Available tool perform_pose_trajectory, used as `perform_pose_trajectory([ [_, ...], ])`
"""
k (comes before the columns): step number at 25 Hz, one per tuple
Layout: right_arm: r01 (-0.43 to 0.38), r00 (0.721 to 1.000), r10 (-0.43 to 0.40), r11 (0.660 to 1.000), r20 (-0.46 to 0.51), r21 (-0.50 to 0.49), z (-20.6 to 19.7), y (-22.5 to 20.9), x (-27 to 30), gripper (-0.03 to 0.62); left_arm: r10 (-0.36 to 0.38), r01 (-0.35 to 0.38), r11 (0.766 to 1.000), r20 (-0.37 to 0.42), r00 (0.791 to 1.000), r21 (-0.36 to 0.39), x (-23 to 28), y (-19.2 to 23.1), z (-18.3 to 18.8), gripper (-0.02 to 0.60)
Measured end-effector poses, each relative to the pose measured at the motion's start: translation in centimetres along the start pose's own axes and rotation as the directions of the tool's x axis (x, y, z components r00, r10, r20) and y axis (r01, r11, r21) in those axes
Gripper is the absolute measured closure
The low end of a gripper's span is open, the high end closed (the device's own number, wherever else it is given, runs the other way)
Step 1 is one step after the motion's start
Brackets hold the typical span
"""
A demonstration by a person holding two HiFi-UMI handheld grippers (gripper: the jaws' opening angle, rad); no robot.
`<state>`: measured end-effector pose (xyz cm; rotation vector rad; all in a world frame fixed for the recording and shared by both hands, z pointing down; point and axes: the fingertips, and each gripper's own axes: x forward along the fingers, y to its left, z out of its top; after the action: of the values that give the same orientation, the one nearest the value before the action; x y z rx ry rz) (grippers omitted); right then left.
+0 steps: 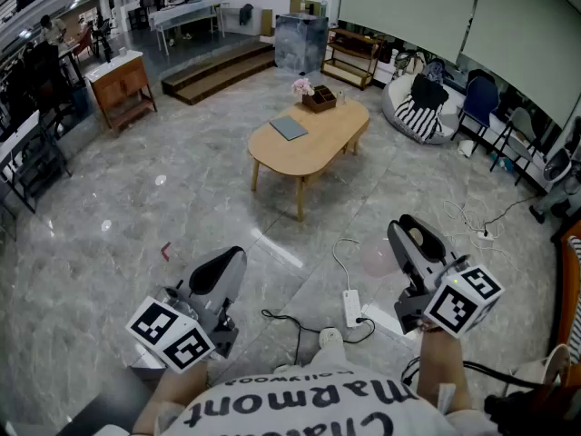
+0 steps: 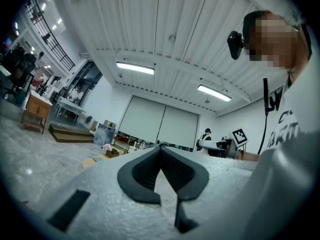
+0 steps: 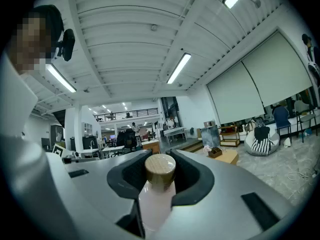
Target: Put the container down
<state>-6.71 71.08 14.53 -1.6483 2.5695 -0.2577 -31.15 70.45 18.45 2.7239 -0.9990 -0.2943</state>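
Observation:
The container [image 3: 156,199] is a pale pink bottle with a round tan cap, and its cap points away from the camera. My right gripper [image 3: 160,170] is shut on it, with the dark pads pressing on both sides just below the cap. In the head view the right gripper [image 1: 416,240] is held up at the lower right, close to the person's body, and the tan cap [image 1: 418,236] shows between its jaws. My left gripper [image 1: 227,267] hangs at the lower left. In its own view the left gripper [image 2: 161,152] has its tips together, with nothing between them.
An oval wooden table [image 1: 313,148] stands a few steps ahead, with a grey book [image 1: 289,128] and a small box of flowers [image 1: 317,97] on it. A white power strip [image 1: 352,308] and cables lie on the marble floor near the feet. Wooden steps [image 1: 218,69] lie farther back.

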Motion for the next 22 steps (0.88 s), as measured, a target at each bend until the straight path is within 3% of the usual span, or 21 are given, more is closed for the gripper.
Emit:
perform_pose_trajectory([
  [22, -0.026, 1.0, 0.026, 0.999, 0.007, 0.031, 0.0, 0.6, 1.6, 0.48, 0.021, -0.021, 1.0, 0.016, 1.0, -0.021, -0.9, 1.5, 0.3, 0.566],
])
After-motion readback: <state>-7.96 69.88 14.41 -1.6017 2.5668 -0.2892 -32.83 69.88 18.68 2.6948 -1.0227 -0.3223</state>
